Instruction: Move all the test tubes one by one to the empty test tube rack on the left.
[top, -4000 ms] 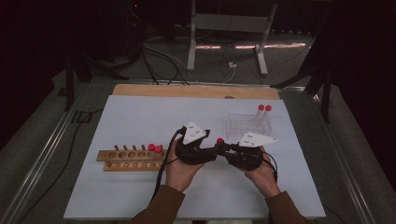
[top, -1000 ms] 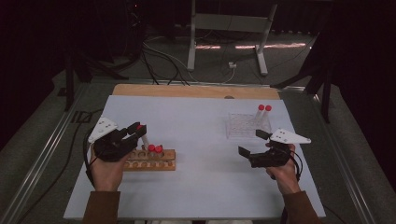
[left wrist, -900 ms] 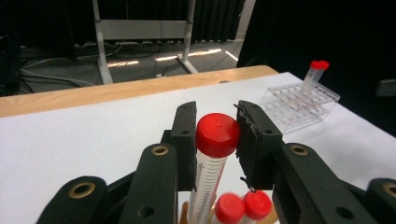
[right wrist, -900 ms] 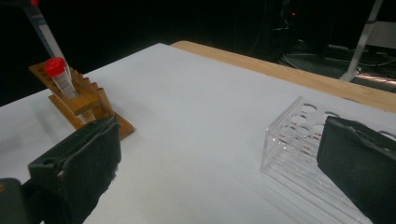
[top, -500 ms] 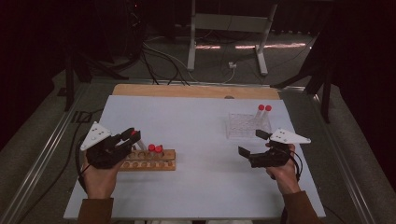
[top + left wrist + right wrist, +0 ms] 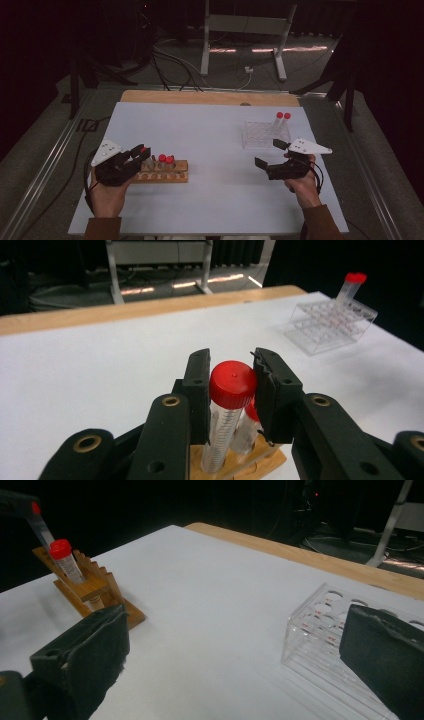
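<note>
- The left gripper (image 6: 139,154) sits at the lower left of the high view, its jaws pinching a red-capped tube (image 6: 231,390) just below the cap.
- In the left gripper view, low in the centre of the frame, that tube stands upright with its lower end in the wooden rack (image 6: 165,171); a second red-capped tube is tucked right behind it.
- The wooden rack lies at the lower left of the white table (image 6: 210,130), just right of the left gripper, with more red caps showing above it.
- The right gripper (image 6: 272,155) is held at the lower right of the high view, jaws spread wide with nothing between them.
- A clear plastic rack (image 6: 262,134) stands right of centre in the high view, just beyond the right gripper, with two red-capped tubes at its far right corner.
</note>
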